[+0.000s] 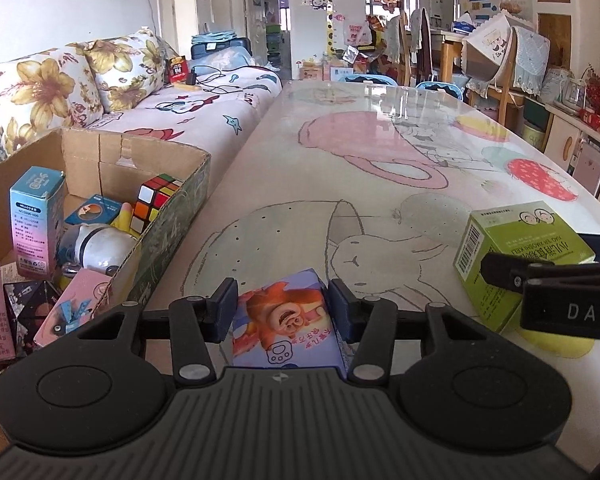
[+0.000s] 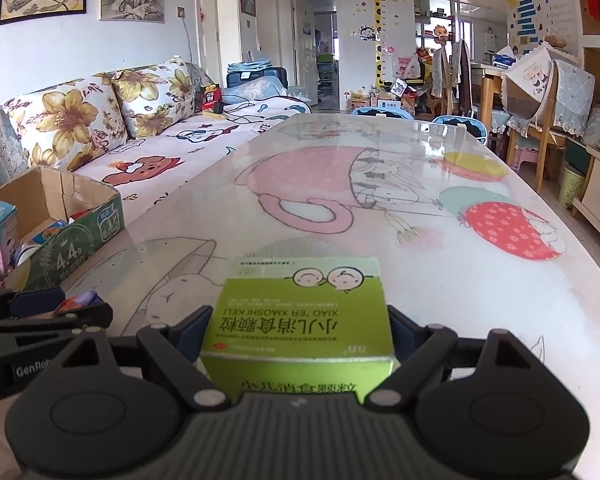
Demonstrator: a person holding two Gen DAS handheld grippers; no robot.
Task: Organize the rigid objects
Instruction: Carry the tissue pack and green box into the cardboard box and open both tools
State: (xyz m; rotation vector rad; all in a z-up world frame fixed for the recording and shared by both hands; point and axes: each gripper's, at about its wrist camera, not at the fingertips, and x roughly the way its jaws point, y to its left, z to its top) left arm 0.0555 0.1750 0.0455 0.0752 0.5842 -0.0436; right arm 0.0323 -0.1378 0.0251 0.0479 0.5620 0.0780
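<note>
Two grippers, each at a box on the cartoon-printed table.

Left wrist view: the left gripper (image 1: 282, 306) is clamped on a purple cartoon box (image 1: 286, 320), both pads pressed to its sides, the box on the table (image 1: 340, 184); a cardboard box (image 1: 168, 216) with a Rubik's cube (image 1: 154, 204) and small packages sits just left.
Right wrist view: the right gripper (image 2: 300, 330) straddles the green medicine box (image 2: 300, 316), its fingers close at both sides; whether the pads press it, I cannot tell.
</note>
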